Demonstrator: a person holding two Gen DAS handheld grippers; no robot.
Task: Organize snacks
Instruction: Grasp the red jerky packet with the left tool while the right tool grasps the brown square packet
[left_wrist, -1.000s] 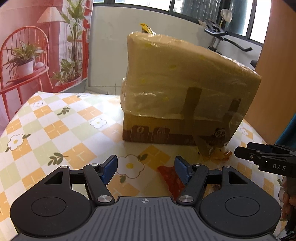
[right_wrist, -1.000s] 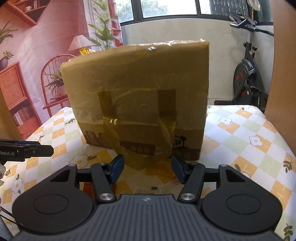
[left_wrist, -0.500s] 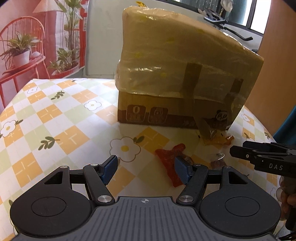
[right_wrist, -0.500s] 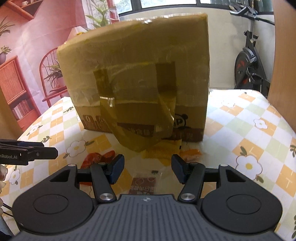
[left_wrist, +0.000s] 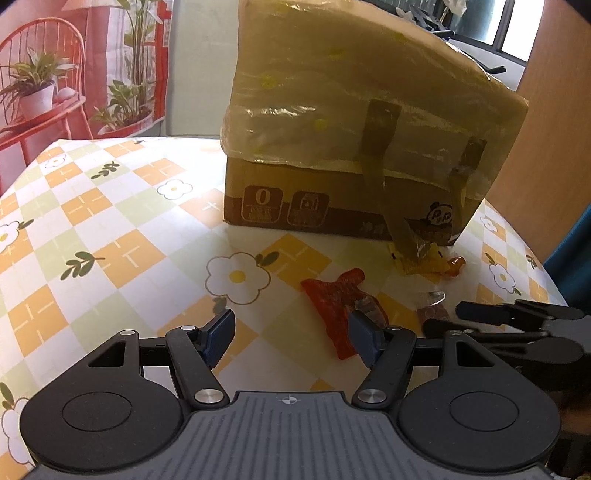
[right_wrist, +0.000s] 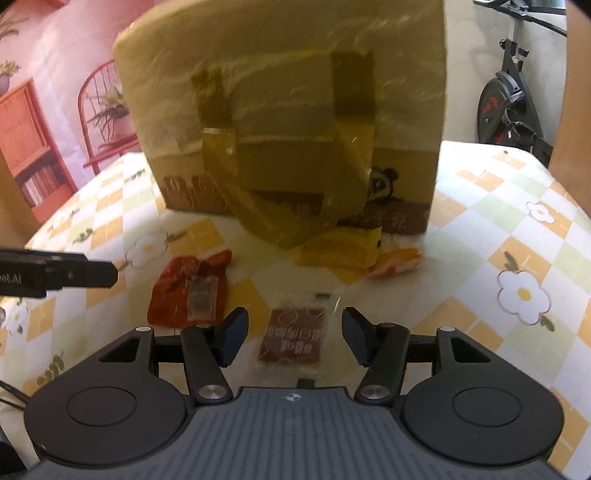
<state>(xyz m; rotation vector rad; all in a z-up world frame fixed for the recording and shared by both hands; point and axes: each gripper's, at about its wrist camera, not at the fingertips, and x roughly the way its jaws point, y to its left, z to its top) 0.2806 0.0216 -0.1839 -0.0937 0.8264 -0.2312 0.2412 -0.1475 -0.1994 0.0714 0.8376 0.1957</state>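
Several snack packets lie on the table in front of a taped cardboard box. A red packet lies left. A clear packet with a brown snack lies between the pads of my open right gripper. A yellow packet and an orange packet lie by the box's front. My left gripper is open and empty, its right pad over the red packet's edge. The right gripper's fingers show at the right of the left wrist view.
The table has a checked cloth with flowers. Loose tape hangs off the box front. An exercise bike stands behind at the right. A wooden panel is on the right.
Both grippers tilted down and pulled back from the box, bringing the packets into view. The brown packet now lies between the right gripper's pads. Both stay open.
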